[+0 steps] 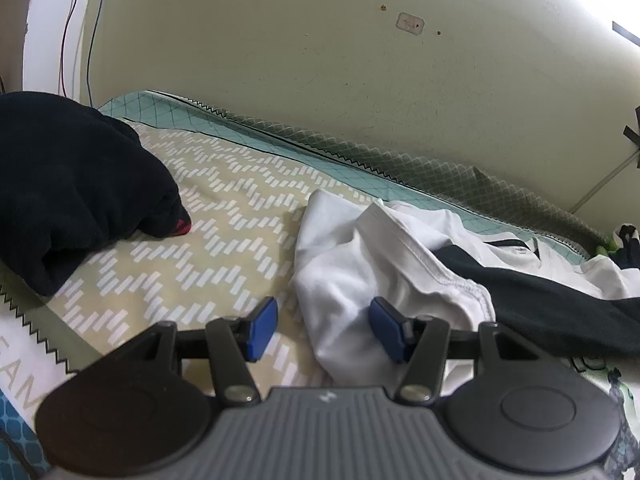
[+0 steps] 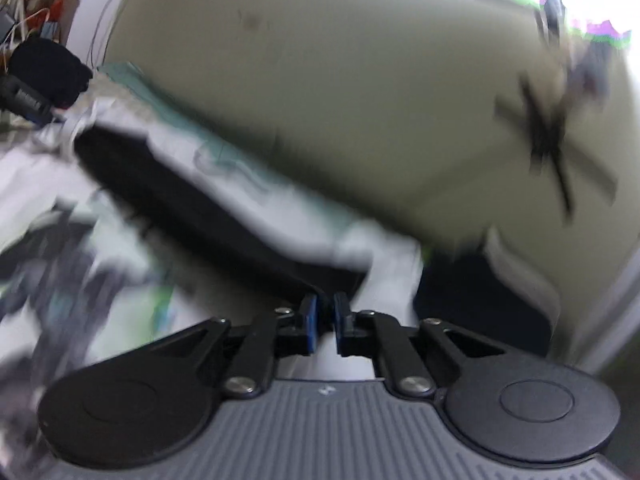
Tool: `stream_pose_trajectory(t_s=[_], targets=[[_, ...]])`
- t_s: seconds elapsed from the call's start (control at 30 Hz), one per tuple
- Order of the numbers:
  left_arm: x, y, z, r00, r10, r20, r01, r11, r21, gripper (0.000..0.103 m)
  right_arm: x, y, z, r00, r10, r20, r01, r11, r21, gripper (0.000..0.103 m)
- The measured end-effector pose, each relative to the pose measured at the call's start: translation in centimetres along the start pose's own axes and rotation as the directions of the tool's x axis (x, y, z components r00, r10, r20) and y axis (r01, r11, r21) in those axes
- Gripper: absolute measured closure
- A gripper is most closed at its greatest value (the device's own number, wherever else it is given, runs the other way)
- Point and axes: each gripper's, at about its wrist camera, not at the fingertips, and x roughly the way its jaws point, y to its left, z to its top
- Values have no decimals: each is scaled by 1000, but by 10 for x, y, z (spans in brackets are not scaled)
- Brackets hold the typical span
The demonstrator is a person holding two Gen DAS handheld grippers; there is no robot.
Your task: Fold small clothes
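- The left gripper is closest in the left wrist view. Its jaws are wide open, and the blue pads hold nothing.
- A white piece of clothing lies crumpled on the bed between the open jaws. One pad sits just beside its fold.
- The white cloth has a stitched hem and a dark band running to the right.
- The bed sheet is pale yellow with white zigzag marks and a green edge.
- A dark, bunched-up cloth lies on the left of the bed, well apart from the white one. A bit of pink shows at its tip.
- A pale wall stands behind the bed.
- The right wrist view is very blurry. The right gripper has its jaws almost closed, pinching a strip of the white clothing.
- Black and white cloth stretches away to the left from those jaws.
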Motion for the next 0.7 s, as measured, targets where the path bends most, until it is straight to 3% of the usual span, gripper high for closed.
stream_pose_trajectory(t_s=[0.13,0.33,0.4,0.47,0.57,0.7], targets=[[-1,-1,0,1000,0,3,0,1000,-11,50,-21,-24,-3,999,33,16,-35,978,208,102],[-1,-3,0,1000,11,1,-11,1000,-1,49,-20,-30,13,987,138,88,-163,879,449,102],[-1,-3,0,1000,10,0,-10,1000,0,49,0,-21,10,982,187,26,-176,855,488,102],[-1,-2,0,1000,7,-1,-7,1000,5,49,17,-15,1,971,219,-98,-138,845,517,102],[-1,-1,0,1000,5,-2,-5,1000,7,49,11,-24,-12,962,261,-87,-164,799,578,102],[-1,0,1,1000,0,-1,0,1000,4,48,-42,-56,-32,983,181,-8,-132,748,651,102]])
